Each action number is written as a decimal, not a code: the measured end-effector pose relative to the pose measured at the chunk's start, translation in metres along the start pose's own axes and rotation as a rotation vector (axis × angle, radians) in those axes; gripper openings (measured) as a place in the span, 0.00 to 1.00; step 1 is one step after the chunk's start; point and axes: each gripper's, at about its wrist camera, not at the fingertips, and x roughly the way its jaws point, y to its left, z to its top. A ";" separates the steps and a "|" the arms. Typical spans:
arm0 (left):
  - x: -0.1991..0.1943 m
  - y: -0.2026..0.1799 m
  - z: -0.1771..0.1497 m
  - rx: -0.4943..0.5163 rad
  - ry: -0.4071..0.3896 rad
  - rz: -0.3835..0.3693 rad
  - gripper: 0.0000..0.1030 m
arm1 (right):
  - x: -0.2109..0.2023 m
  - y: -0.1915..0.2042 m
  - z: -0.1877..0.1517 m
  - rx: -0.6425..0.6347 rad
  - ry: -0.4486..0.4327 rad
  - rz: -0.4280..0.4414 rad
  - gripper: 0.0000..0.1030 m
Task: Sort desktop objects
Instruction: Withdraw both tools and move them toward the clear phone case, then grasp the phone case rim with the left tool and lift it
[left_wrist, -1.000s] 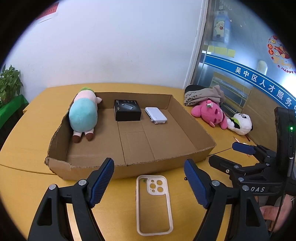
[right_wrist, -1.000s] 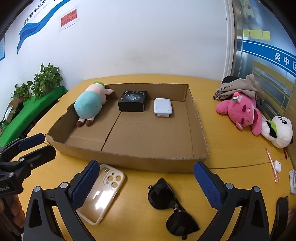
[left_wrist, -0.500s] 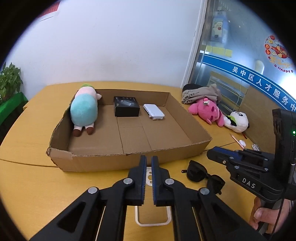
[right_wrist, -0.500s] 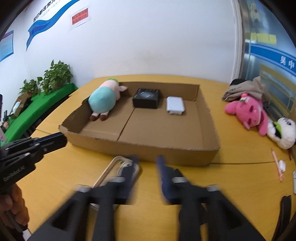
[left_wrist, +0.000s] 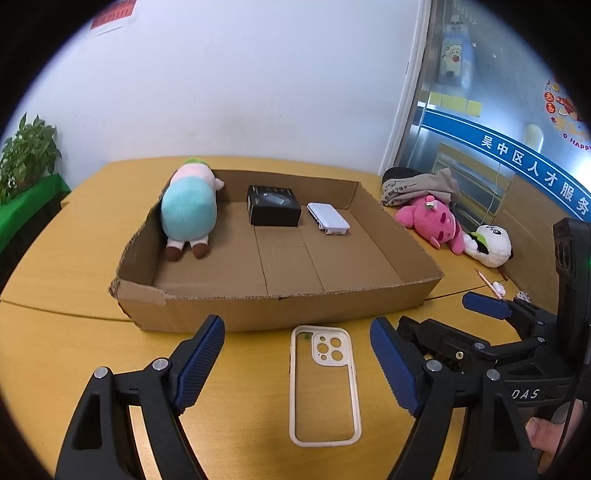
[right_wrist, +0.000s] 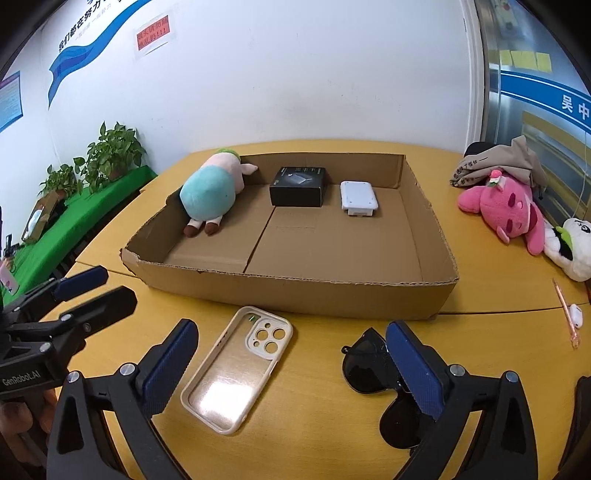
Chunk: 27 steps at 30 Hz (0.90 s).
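Observation:
A shallow cardboard tray (left_wrist: 280, 306) (right_wrist: 332, 295) sits on the yellow table. It holds a teal and pink plush (left_wrist: 188, 210) (right_wrist: 210, 195), a black box (left_wrist: 273, 205) (right_wrist: 297, 185) and a white power bank (left_wrist: 328, 218) (right_wrist: 358, 197). A clear phone case (left_wrist: 323, 384) (right_wrist: 236, 365) lies in front of the tray. Black sunglasses (right_wrist: 373, 373) lie to its right. My left gripper (left_wrist: 297, 365) is open and empty over the case. My right gripper (right_wrist: 291, 369) is open and empty between case and sunglasses.
A pink plush (left_wrist: 432, 221) (right_wrist: 506, 206), a panda plush (left_wrist: 489, 245) (right_wrist: 572, 247) and a folded cloth (left_wrist: 417, 184) (right_wrist: 498, 162) lie right of the tray. A pen (right_wrist: 563, 310) and a small white item (right_wrist: 575, 309) lie at the right edge. Potted plants (right_wrist: 110, 155) stand at the left.
Both grippers were open a second ago, shut half a second ago, and are open again now. Nothing on the table has moved.

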 end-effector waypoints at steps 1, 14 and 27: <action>0.000 0.000 -0.001 0.002 0.002 0.000 0.78 | 0.000 0.001 -0.001 -0.005 -0.001 -0.001 1.00; 0.031 0.002 -0.029 -0.017 0.134 -0.044 0.78 | 0.009 -0.012 -0.009 0.027 0.026 0.005 1.00; 0.083 0.014 -0.076 -0.046 0.313 -0.020 0.39 | 0.038 -0.019 -0.040 0.101 0.156 0.087 1.00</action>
